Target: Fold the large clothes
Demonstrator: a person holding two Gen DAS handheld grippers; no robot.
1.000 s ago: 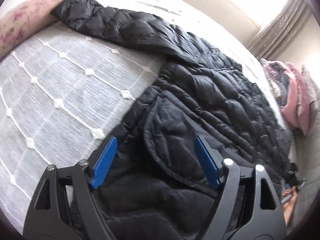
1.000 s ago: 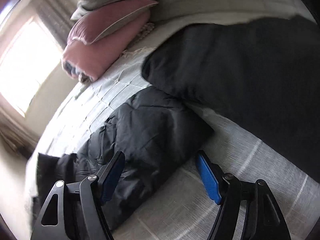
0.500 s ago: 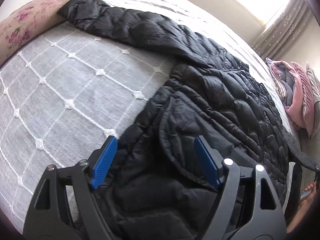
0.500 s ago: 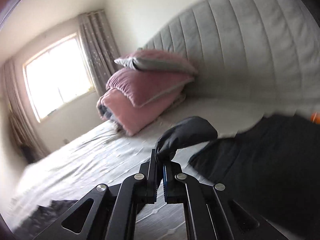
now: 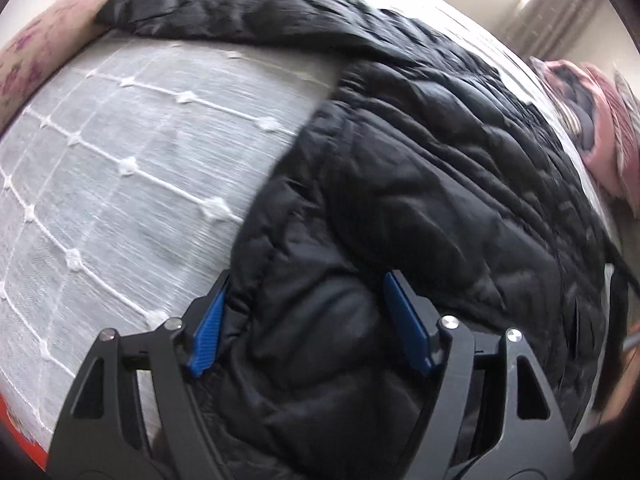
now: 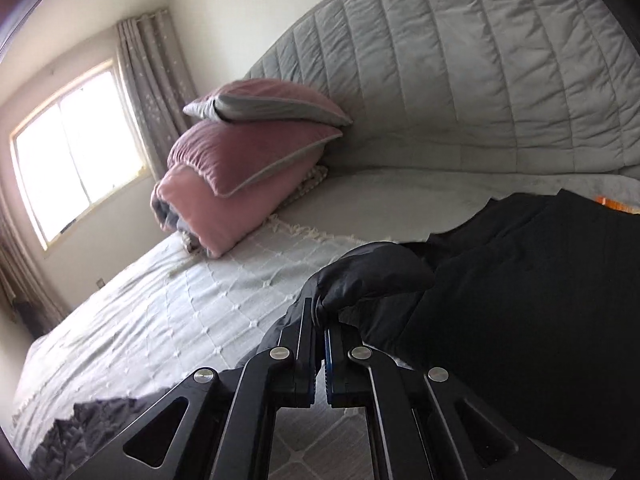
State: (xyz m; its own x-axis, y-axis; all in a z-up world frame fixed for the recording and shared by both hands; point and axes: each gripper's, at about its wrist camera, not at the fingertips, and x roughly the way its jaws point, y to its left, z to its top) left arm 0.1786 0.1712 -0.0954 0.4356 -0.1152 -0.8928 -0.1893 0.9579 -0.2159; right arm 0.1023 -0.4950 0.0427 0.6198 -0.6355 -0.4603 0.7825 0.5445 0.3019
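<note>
A black quilted puffer jacket lies spread on the grey bedspread, one sleeve stretched toward the far left. My left gripper is open, its blue pads either side of the jacket's near edge, close above the fabric. My right gripper is shut on the cuff end of the other sleeve and holds it lifted above the bed. More black fabric fills the right of that view.
Pink and grey pillows are stacked on a folded pink blanket by the grey padded headboard. A floral pink cushion lies at the bed's far left. A window with curtains is beyond the bed.
My right gripper closed on the sleeve cuff and lifted it off the bed, and its view swung up. My left gripper moved lower and closer to the jacket's edge, still open.
</note>
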